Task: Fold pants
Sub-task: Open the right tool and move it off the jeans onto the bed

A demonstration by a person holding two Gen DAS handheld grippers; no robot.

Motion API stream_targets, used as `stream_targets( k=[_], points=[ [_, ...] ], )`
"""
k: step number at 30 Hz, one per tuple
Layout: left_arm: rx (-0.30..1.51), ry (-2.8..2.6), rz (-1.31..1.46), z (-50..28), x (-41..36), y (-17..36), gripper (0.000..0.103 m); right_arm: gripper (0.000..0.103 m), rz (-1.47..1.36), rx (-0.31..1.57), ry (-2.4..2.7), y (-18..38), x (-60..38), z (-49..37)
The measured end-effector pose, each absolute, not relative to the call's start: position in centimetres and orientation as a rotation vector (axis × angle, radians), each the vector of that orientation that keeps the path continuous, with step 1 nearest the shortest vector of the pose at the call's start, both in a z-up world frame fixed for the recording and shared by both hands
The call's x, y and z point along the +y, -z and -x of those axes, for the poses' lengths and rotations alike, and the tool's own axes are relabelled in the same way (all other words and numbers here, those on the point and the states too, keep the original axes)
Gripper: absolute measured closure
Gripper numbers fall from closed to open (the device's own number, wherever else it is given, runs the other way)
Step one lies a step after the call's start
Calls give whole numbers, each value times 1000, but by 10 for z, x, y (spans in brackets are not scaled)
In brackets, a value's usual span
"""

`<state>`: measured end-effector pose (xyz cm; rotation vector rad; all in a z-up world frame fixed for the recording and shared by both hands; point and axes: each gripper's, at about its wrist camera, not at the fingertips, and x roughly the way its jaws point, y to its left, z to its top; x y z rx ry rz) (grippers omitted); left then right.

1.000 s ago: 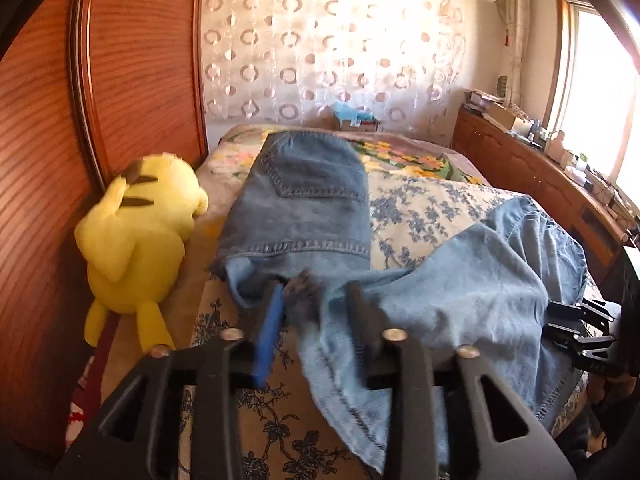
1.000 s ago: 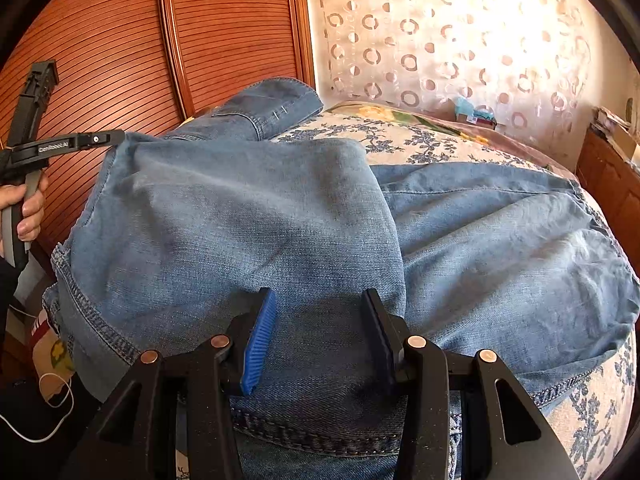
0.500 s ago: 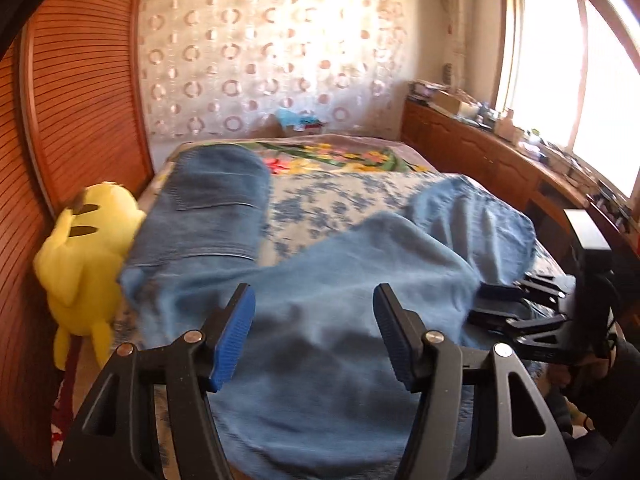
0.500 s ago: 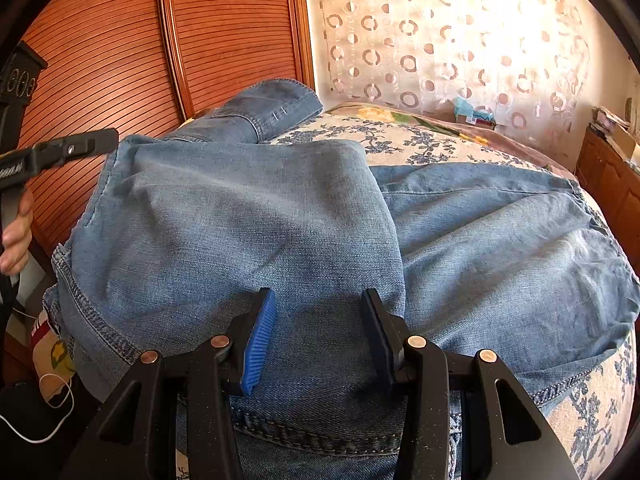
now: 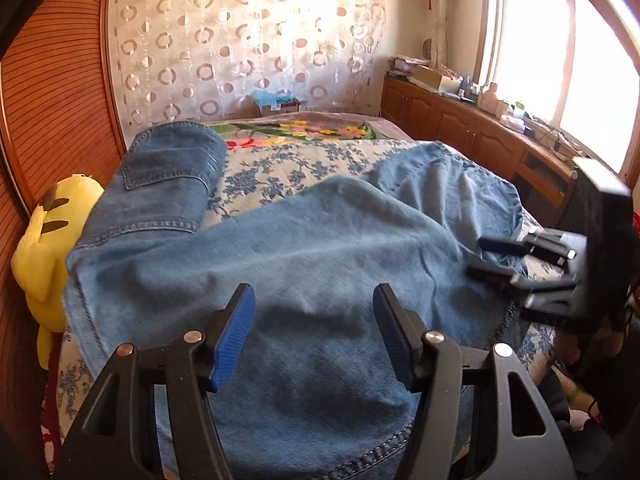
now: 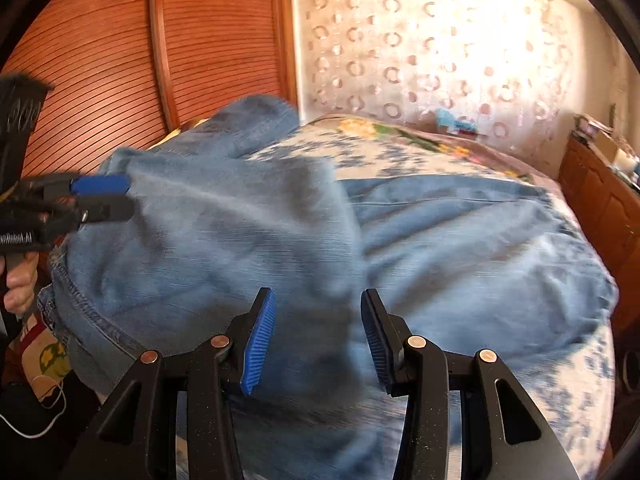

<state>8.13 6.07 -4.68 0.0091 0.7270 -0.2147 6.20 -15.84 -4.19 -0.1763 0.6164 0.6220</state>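
Jeans (image 5: 312, 264) spread on the floral bedspread (image 5: 280, 164), yellow plush toy (image 5: 44, 248) alongside.
We note the left gripper (image 5: 314, 336) now wide and empty, having released the denim it pinched earlier; right gripper (image 6: 318, 340) hovers part-open (nothing gripped) over folded legs.

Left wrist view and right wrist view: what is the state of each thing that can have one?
jeans, partly folded, one leg laid across, on the bed
left claw, open, nothing between its pads
right claw, open, above the jeans
cabinet doors, shut
plush toy, leaning at the bed's edge
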Motion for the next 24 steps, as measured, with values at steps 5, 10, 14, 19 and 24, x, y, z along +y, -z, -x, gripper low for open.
stream_targets(
  k=[5,10,14,19,24],
  points=[
    [745,230,-9,-81,51,56,41,57,134,618,-495,36,-217,-87],
    [754,239,-3,-80,46,62,41,57,50,671,-316,43,-285,-131],
    [767,238,-2,-82,44,68,41,57,-21,714,-230,52,-324,-164],
    [780,234,-12,-81,41,76,41,57,-66,763,-184,62,-342,-196],
    [795,224,-18,-83,39,85,40,57,-120,804,-175,66,-347,-224]
  ],
)
